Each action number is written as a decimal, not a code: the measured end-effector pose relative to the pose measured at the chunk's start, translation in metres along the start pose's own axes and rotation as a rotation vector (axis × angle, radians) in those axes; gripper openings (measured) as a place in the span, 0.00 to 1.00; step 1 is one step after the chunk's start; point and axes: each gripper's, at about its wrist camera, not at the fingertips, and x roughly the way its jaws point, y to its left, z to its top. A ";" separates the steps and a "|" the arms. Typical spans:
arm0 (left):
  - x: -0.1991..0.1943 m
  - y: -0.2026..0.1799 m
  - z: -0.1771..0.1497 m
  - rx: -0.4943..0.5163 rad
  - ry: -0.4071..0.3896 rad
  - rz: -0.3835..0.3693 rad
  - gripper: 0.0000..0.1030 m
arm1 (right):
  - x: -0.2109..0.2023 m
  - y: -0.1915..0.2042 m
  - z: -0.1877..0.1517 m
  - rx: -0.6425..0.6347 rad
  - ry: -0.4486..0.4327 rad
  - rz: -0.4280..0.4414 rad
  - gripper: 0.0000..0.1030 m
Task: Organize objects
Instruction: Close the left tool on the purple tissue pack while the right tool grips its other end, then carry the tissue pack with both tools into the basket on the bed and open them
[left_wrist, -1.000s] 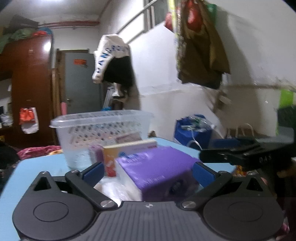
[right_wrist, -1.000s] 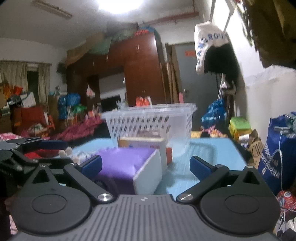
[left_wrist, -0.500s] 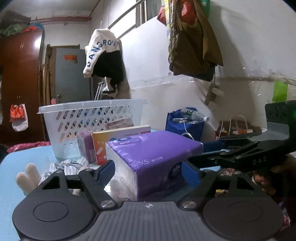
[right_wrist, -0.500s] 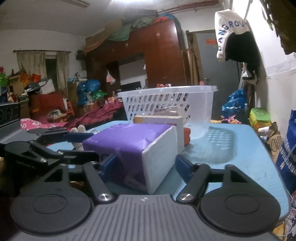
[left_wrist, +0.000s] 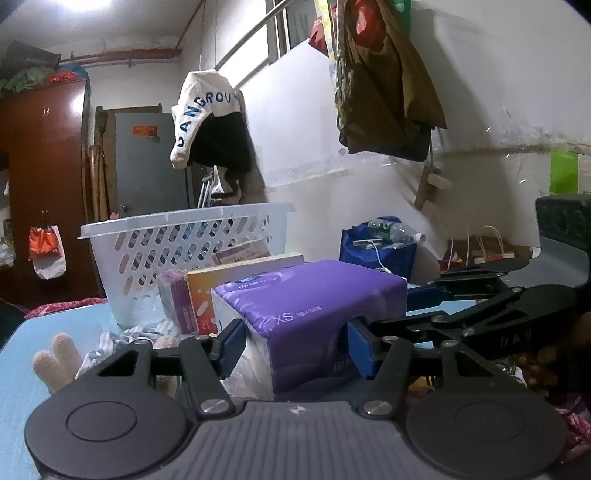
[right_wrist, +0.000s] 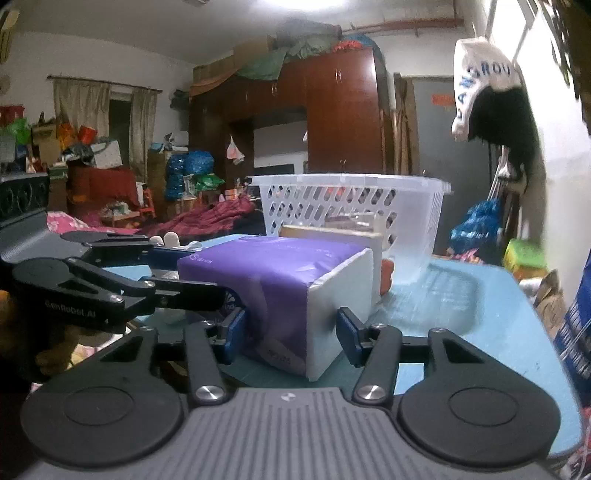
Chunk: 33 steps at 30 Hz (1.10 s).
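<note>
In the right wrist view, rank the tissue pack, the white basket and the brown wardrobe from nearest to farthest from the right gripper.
1. Tissue pack: between the fingers of the right gripper, on the blue table.
2. White basket: behind the pack, farther back on the table.
3. Brown wardrobe: against the far wall, beyond the basket.

Background as we see it: a white hoodie (left_wrist: 207, 107) with blue lettering hangs on the wall rail, olive garments (left_wrist: 384, 85) beside it. We note a grey door (left_wrist: 151, 166), dark wardrobe (right_wrist: 332, 118), curtained window (right_wrist: 107, 122), and blue bag (left_wrist: 376, 251) on the floor.
</note>
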 end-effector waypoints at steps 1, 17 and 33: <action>-0.002 0.000 0.001 -0.002 -0.009 0.001 0.60 | -0.002 0.003 0.001 -0.013 -0.010 -0.009 0.52; -0.032 0.016 0.131 0.085 -0.281 0.054 0.60 | -0.014 -0.010 0.137 -0.158 -0.233 -0.051 0.49; 0.071 0.085 0.203 -0.011 -0.101 0.060 0.58 | 0.082 -0.062 0.179 -0.072 -0.031 -0.081 0.47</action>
